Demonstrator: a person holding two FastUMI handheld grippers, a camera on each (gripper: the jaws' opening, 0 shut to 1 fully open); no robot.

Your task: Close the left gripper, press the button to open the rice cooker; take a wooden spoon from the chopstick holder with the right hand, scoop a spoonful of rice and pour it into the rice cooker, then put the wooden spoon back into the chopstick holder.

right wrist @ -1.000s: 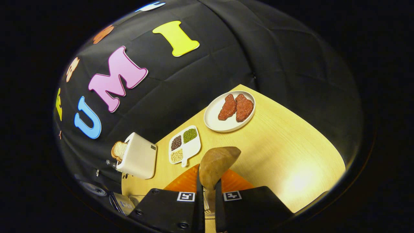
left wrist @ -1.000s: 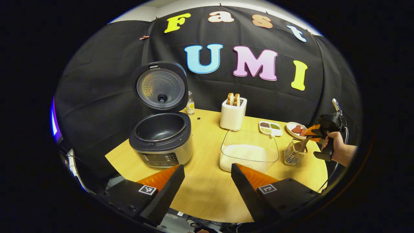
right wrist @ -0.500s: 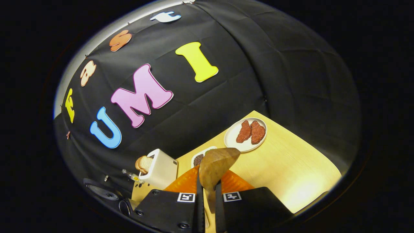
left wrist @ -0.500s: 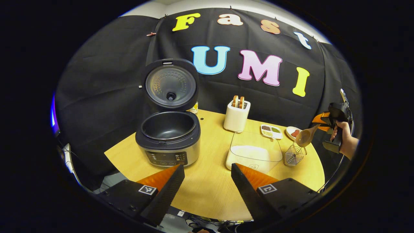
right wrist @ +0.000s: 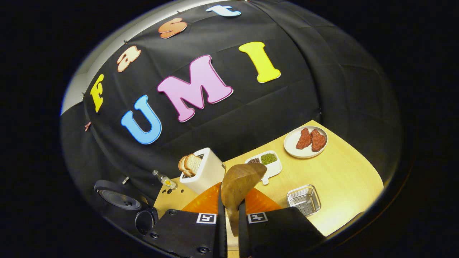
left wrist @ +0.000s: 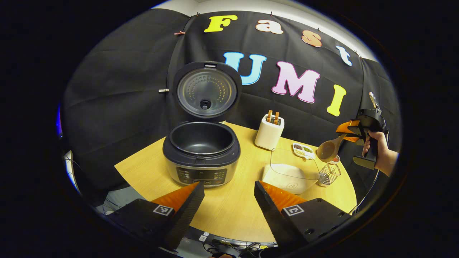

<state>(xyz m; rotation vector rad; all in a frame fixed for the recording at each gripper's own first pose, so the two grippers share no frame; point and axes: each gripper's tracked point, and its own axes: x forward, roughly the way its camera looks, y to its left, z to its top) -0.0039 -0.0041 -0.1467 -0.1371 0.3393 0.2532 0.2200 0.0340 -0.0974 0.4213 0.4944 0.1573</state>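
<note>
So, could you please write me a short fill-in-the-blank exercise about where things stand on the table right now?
1. The rice cooker stands with its lid ____.
2. The right gripper is shut on the wooden ____.
3. The toaster has slices of ____ in its slots.
4. The fingers of the left gripper are ____.

Missing words: open; spoon; bread; open

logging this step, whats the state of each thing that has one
rice cooker: lid up, pot empty
wooden spoon: lifted out, bowl empty
right gripper: shut on the spoon
left gripper: open, holding nothing
chopstick holder: empty
toaster: bread in slots
rice container: uncovered, holds rice
</note>
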